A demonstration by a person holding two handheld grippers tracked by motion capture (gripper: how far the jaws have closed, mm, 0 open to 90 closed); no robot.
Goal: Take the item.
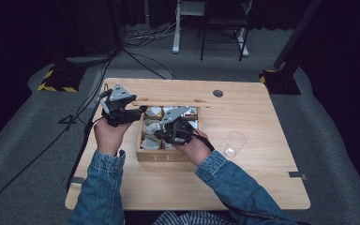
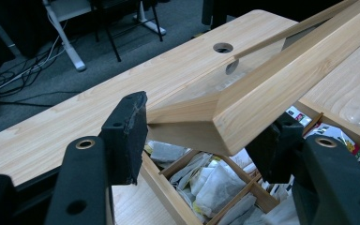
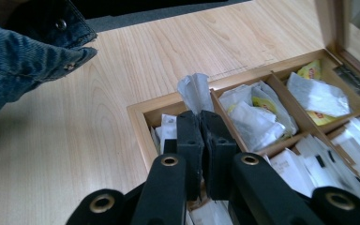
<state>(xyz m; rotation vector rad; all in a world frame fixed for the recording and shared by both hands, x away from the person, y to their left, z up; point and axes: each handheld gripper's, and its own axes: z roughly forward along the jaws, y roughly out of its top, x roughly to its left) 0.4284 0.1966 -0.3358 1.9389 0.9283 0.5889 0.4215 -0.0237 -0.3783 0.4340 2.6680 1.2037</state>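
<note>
Right now we work w/ two claws at a wooden tea box (image 1: pixel 161 155) on the surface (image 1: pixel 243 187). Our left claw (image 2: pixel 201 136) stands wide, jaws either side of the lid (image 2: pixel 272 89) corner; the lid's raised & tilted, its wooden corner sits between the jaws, near the left pad. Can't tell whether either pad actually touches the wood. From the high view the left claw (image 1: pixel 138 112) is at the box's far-left corner, where the lid (image 1: pixel 168 103) edge runs.

Our right claw (image 3: pixel 201 136) is narrow, jaws pinched together on a white tea bag (image 3: pixel 194 91), which sticks up just beyond the jaw tips. That bag is above the compartment at the box's near corner in the right gripper view, beside the divider. Other compartments hold more bags (image 3: pixel 258 115), white w/ some yellow. In the high view the right claw (image 1: pixel 161 133) is over the box's left-middle part.

A clear glass (image 1: pixel 235 143) stands on the surface right of the box, apart from it. Denim sleeve (image 3: pixel 28 56) shows upper left in the right gripper view.
</note>
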